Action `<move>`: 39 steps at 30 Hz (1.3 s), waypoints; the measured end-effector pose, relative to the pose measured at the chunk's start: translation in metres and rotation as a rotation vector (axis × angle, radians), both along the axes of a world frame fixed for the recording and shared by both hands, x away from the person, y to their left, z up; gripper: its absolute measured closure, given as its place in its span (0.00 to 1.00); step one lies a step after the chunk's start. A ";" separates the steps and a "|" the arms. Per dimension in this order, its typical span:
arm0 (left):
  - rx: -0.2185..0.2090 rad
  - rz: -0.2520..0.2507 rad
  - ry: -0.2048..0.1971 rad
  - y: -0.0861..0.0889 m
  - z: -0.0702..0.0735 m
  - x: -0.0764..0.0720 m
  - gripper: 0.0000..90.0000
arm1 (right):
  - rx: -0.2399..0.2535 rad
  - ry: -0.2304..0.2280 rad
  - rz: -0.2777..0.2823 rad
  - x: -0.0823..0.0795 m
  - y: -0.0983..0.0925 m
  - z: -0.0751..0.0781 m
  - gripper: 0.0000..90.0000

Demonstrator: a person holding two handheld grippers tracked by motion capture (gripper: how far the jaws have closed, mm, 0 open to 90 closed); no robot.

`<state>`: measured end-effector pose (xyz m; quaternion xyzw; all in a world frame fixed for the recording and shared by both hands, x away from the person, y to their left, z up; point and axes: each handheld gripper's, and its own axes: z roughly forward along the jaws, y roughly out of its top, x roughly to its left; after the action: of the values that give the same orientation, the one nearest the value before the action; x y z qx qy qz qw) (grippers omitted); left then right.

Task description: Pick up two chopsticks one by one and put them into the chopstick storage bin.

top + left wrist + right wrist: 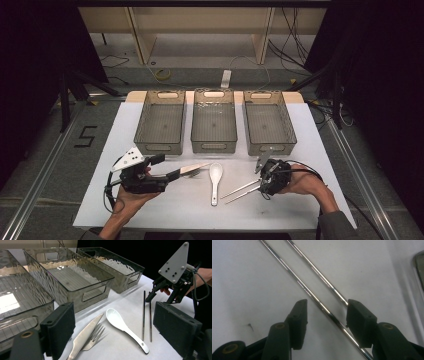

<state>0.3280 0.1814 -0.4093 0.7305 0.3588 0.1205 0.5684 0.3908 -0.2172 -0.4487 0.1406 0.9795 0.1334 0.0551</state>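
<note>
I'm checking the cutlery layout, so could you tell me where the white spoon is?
In the high view, the white spoon lies mid-table, between the knife and the chopsticks.

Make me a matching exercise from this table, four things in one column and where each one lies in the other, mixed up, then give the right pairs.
Things
1. spoon
2. chopsticks
3. knife
4. middle bin

Places
A. between the two other bins at the far side
B. lying partly over the fork
C. at the right gripper, with one stick between its jaws
D. on the table between the fork and the chopsticks

Pairs: 1-D, 2-C, 3-B, 4-A
</note>
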 end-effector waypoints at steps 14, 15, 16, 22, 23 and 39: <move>0.002 -0.003 0.001 0.000 0.000 0.000 0.19 | -0.037 0.063 -0.012 0.005 0.000 -0.007 0.67; 0.003 -0.004 0.001 0.000 0.000 0.000 0.19 | -0.044 0.068 -0.008 0.006 0.000 -0.006 0.68; 0.003 -0.004 0.001 0.000 0.000 0.000 0.19 | -0.043 0.071 -0.014 0.005 0.001 -0.006 0.70; 0.003 -0.006 0.000 -0.001 0.000 0.000 0.19 | -0.113 0.048 0.027 0.000 0.008 -0.004 0.76; 0.003 -0.006 0.000 -0.001 0.000 0.000 0.19 | -0.116 0.042 0.038 0.000 0.009 -0.005 0.77; 0.002 -0.018 0.000 -0.002 0.000 0.000 0.19 | -0.161 0.040 0.130 -0.010 0.013 -0.003 0.89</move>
<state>0.3281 0.1790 -0.4097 0.7343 0.3520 0.1155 0.5688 0.3813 -0.2040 -0.4521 0.0746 0.9950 0.0548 0.0381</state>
